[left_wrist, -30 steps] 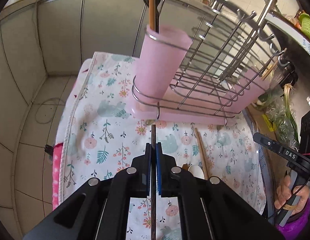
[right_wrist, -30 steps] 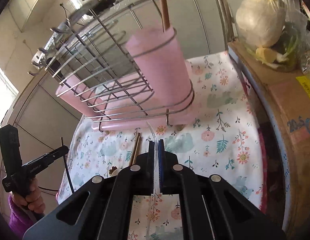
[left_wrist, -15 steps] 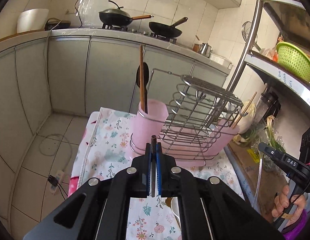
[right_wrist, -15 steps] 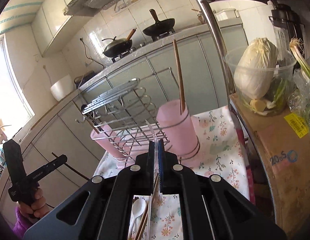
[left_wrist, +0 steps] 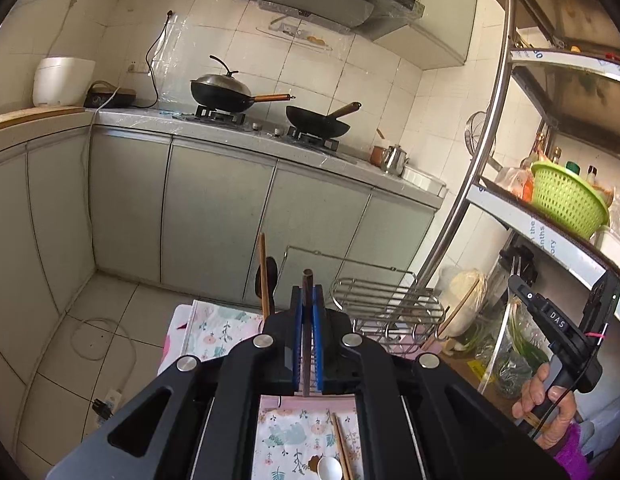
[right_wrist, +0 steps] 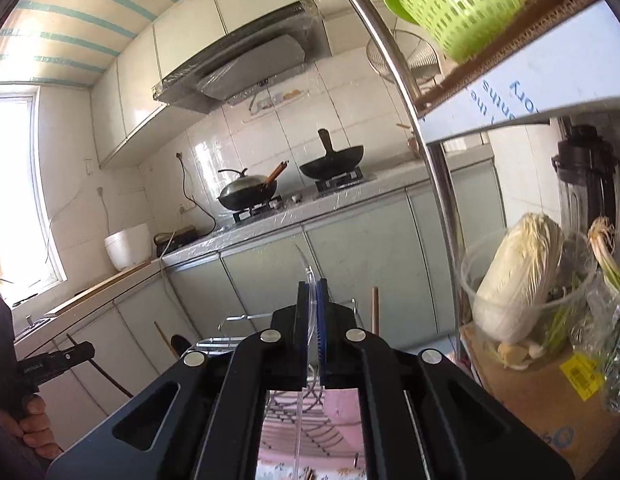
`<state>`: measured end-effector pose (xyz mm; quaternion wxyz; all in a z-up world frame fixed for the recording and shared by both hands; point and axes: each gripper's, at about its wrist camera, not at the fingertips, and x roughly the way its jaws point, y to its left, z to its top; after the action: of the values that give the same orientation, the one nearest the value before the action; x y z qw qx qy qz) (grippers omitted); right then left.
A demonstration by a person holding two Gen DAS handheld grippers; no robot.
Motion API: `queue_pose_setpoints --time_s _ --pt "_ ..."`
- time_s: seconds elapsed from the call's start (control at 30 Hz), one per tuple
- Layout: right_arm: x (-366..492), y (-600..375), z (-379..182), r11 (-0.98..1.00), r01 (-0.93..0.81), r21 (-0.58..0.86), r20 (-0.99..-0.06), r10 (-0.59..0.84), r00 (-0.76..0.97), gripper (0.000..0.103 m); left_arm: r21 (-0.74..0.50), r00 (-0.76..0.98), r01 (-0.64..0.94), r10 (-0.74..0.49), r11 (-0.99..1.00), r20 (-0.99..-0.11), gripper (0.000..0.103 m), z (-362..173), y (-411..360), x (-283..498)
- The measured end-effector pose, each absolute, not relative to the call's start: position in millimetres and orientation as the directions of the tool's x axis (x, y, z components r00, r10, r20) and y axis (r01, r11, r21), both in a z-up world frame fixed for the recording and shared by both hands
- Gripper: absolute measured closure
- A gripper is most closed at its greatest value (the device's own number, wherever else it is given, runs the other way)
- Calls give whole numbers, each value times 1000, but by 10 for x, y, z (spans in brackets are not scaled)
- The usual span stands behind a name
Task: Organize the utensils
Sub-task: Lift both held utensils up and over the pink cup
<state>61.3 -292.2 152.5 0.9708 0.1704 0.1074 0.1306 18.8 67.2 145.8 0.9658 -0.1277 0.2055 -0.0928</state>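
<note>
My left gripper (left_wrist: 306,292) is shut on a dark wooden chopstick (left_wrist: 307,344) that runs between the blue pads and pokes out past the tips. My right gripper (right_wrist: 313,292) is shut on a clear plastic utensil (right_wrist: 303,344), thin and curved at its top. The wire dish rack (left_wrist: 386,308) stands below and ahead, with a wooden chopstick and a black spoon (left_wrist: 265,280) upright in its left holder. Loose chopsticks (left_wrist: 342,444) and a white spoon (left_wrist: 329,469) lie on the floral cloth (left_wrist: 285,440). The rack also shows in the right wrist view (right_wrist: 237,336).
A metal shelf post (left_wrist: 470,184) rises at the right, with a green basket (left_wrist: 566,204) on the shelf. A cabbage in a clear tub (right_wrist: 518,280) sits on a cardboard box (right_wrist: 550,396). Kitchen counter with two woks (left_wrist: 269,100) lies beyond.
Both grippers have lifted and tilted up, each still holding its utensil. The rack and pink holders have dropped from the middle of the views to the bottom.
</note>
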Motion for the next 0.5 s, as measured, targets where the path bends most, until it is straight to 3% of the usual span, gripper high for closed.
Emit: queue_pose_setpoints --time_s 0.23,0.5 --pt "837 -2834 1650 945 -185 269 -53 206 977 99 -295 916 115 -216 949 -337 99 1754 789 450" --pt "1184 -2736 1576 973 -145 182 -8 149 989 99 -217 928 89 -160 972 -337 99 1753 710 741"
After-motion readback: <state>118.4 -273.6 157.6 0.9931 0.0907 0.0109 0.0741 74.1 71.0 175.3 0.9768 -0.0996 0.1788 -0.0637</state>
